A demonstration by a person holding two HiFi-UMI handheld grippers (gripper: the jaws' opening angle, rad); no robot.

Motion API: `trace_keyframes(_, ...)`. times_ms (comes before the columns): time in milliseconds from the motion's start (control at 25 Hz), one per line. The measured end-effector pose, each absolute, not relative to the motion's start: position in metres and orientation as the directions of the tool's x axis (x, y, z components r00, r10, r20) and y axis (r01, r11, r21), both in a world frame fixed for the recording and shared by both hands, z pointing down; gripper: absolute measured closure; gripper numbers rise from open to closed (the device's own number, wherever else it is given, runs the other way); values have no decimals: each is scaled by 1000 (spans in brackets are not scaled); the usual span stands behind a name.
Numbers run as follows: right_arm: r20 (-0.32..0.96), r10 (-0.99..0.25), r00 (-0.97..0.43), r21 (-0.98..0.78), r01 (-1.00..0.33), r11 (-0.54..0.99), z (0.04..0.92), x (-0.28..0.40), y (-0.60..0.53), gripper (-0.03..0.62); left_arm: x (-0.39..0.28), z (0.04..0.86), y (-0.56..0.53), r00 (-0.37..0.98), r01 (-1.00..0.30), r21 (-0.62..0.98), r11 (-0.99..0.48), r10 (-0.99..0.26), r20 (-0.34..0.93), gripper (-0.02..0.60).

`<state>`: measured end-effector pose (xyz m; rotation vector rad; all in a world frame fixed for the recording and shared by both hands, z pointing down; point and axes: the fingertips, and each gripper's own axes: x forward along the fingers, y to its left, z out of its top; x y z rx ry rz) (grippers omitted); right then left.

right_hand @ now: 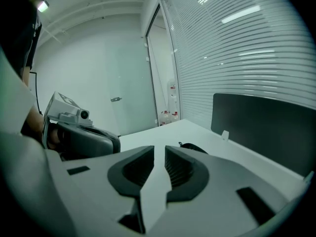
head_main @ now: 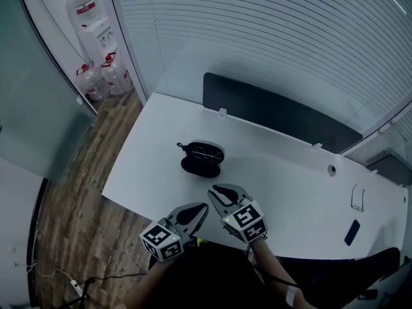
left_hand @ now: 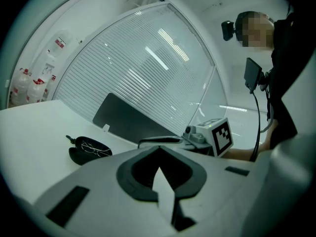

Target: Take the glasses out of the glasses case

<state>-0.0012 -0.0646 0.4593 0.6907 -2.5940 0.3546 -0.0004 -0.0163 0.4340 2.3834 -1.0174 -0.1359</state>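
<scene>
Shows open glasses case (head_main: 199, 167) lying on white table (head_main: 277, 172), roughly mid-table toward its left side, lid half up and glasses (head_main: 207, 151) resting inside it, thin frame folded. Places left gripper (head_main: 198, 211) low at near table edge, close in front of person's body, well short of case and touching nothing. Reads its fingers in left gripper view as pressed together at the tips, only a pale wedge behind the dark pads (left_hand: 133, 174), nothing pinched. Puts right gripper (head_main: 219, 190) just beside left one, slightly further onto table and nearer case, tips aimed toward it but apart from it. Reads its fingers in right gripper view as parted by a narrow slit, ribbed pads (right_hand: 180, 172) facing each other, table surface visible through the gap, nothing between them. Catches case past the jaws in both gripper views, ahead and to the left in left gripper view with glasses visible, only its dark top edge showing in right gripper view. Notes dark divider panel (head_main: 277, 114) standing along far table edge, second pair of glasses (head_main: 358, 198) and dark phone (head_main: 351, 232) at far right of table, water bottles (head_main: 103, 76) on wood floor by blinds
</scene>
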Motion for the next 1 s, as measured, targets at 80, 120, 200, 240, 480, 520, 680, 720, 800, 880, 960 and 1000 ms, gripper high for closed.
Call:
trace_keyframes(80,484,-413,-771,-120,-526,842,463,-4,-68,531,-3,436,-24,716,-635,518,-573,-689,115,572)
trace_keyframes(120,494,-414,-765,-112,-528,842,465,-5,-71,530,-5,437,-28,719,-633,517,-577,-685,116,571)
trace_keyframes(200,514,-416,-750,-100,-535,839,470,-7,-78,528,-6,438,-37,726,-630,511,-585,-676,121,571)
trace_keyframes(240,524,-419,-742,-98,-541,836,472,-8,-82,527,-7,439,-42,730,-628,510,-588,-673,123,572)
trace_keyframes(480,574,-422,-702,-71,-556,828,482,-10,-106,507,-8,441,-65,757,-595,528,-606,-642,117,571)
trace_keyframes(520,581,-420,-697,-66,-555,830,483,-11,-110,503,-8,441,-69,762,-589,532,-608,-637,116,571)
trace_keyframes(680,610,-410,-678,-53,-552,832,489,-13,-124,498,-5,446,-81,786,-560,550,-620,-608,115,571)
trace_keyframes(720,619,-407,-672,-50,-551,833,491,-13,-127,496,-5,447,-83,791,-553,557,-620,-601,116,571)
trace_keyframes(800,635,-402,-660,-47,-552,833,495,-13,-132,491,-4,450,-89,798,-542,567,-620,-591,118,571)
trace_keyframes(880,649,-398,-648,-44,-554,831,500,-12,-138,489,-5,453,-95,802,-535,578,-616,-586,117,571)
trace_keyframes(960,665,-394,-635,-34,-552,833,505,-11,-143,488,-6,456,-102,800,-533,586,-610,-588,116,571)
trace_keyframes(1000,673,-390,-629,-28,-548,836,508,-11,-146,488,-7,458,-105,799,-534,589,-606,-591,116,571)
